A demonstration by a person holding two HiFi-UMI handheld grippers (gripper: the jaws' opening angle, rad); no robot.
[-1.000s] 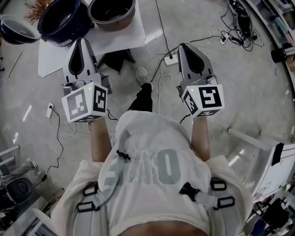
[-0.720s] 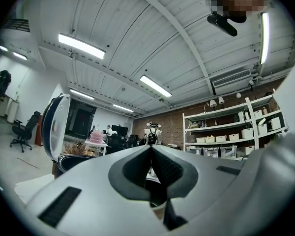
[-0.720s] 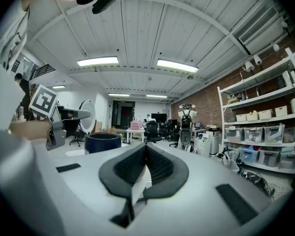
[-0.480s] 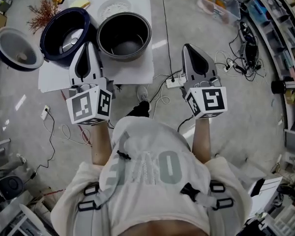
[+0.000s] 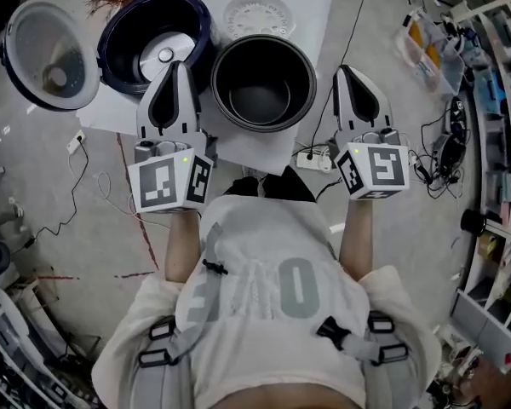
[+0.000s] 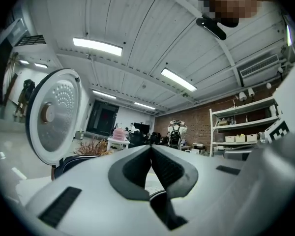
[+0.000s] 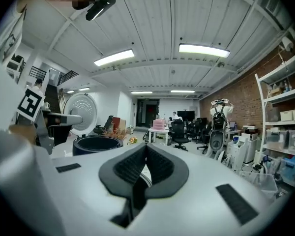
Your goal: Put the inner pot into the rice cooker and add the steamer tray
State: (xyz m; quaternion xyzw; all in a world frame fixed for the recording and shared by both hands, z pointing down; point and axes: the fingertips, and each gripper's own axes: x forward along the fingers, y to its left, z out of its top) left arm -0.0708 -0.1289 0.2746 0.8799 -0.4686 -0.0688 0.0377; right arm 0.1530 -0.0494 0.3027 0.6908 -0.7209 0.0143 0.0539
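The pot (image 5: pixel 262 100) stood on the white sheet (image 5: pixel 317 7) between the left gripper (image 5: pixel 178 66) and the right gripper (image 5: pixel 352 72), both with jaws pressed together on nothing. It was empty. The cooker (image 5: pixel 111 34) just left of it, lid (image 5: pixel 47 54) up, showed only its heating plate, and the tray (image 5: pixel 257 15) lay just beyond the pot.

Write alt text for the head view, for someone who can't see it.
From above, a person holds the left tool and right tool, both shut and empty, toward an open rice cooker. The inner pot stands beside it on the right, a white steamer tray beyond.
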